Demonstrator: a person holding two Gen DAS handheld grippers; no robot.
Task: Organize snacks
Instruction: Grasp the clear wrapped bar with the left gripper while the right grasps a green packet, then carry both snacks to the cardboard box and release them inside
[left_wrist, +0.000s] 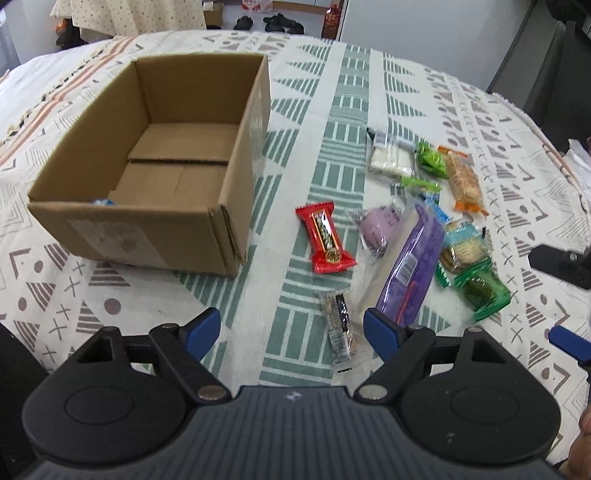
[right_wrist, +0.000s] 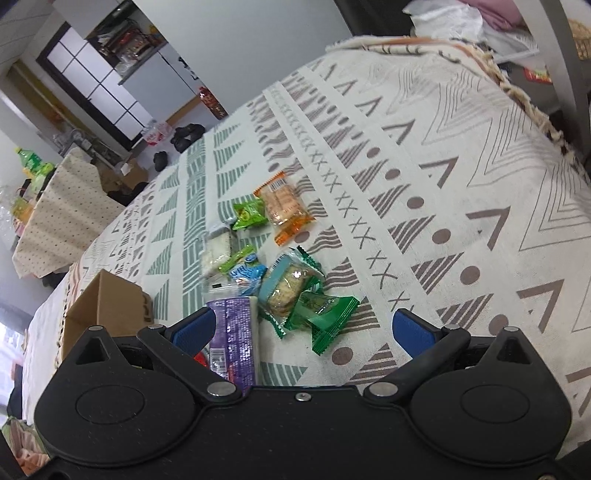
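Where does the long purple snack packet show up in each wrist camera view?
Left wrist: purple packet lies right of centre, running diagonally beside the right fingertip.
Right wrist: purple packet sits low and left, beside the left fingertip.
Shared landmark: the dark green wrapper just right of it.

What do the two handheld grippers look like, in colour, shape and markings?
Both look alike. The left gripper has blue finger pads on black linkage arms with silver pivot pins, two round black housings with oval recesses, and a grey ribbed centre plate bearing a small logo. The right gripper has the same blue pads and black parts, with a single screw at its centre. No cables or sleeves show.
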